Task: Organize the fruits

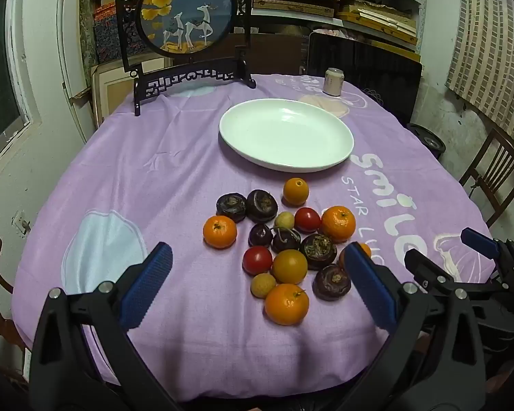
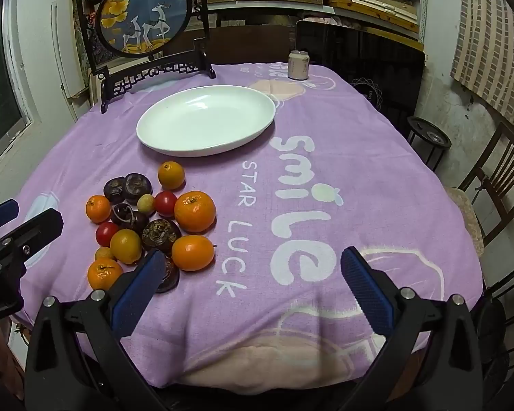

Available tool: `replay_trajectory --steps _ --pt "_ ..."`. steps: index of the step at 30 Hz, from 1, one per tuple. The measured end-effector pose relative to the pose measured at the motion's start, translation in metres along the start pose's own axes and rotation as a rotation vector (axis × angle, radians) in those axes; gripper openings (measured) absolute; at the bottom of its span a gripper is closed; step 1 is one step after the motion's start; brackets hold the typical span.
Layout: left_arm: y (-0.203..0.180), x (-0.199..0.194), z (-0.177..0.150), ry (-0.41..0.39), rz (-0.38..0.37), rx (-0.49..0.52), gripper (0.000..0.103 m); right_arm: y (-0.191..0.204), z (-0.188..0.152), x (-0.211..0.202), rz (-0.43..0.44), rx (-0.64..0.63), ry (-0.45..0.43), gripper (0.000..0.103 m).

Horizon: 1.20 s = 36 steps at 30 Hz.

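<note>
- Left gripper (image 1: 258, 287) spread wide, empty, hovering over fruit pile (image 1: 284, 245) near table's front edge.
- Right gripper (image 2: 253, 289) likewise released, pile just off left finger (image 2: 138, 291).

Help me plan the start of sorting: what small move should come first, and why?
Probably ease the open left claw down onto the nearest orange: it lies at the pile's near edge between the fingers, and the plate is empty.
</note>
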State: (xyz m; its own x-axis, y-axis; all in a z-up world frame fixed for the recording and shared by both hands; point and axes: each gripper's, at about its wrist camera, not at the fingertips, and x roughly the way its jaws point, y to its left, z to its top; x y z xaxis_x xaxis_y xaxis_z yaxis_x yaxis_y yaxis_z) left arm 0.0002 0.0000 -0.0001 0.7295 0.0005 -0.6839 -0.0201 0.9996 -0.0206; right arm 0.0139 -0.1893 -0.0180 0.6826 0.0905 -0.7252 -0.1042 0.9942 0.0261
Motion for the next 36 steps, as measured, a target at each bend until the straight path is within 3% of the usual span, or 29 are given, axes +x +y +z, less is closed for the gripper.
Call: replay_trajectory --steps 36 --pt "-0.0003 0.0000 -0.0002 0.005 -0.006 -0.006 0.101 0.0048 -0.0012 0.0000 -0.004 -0.004 0.000 0.102"
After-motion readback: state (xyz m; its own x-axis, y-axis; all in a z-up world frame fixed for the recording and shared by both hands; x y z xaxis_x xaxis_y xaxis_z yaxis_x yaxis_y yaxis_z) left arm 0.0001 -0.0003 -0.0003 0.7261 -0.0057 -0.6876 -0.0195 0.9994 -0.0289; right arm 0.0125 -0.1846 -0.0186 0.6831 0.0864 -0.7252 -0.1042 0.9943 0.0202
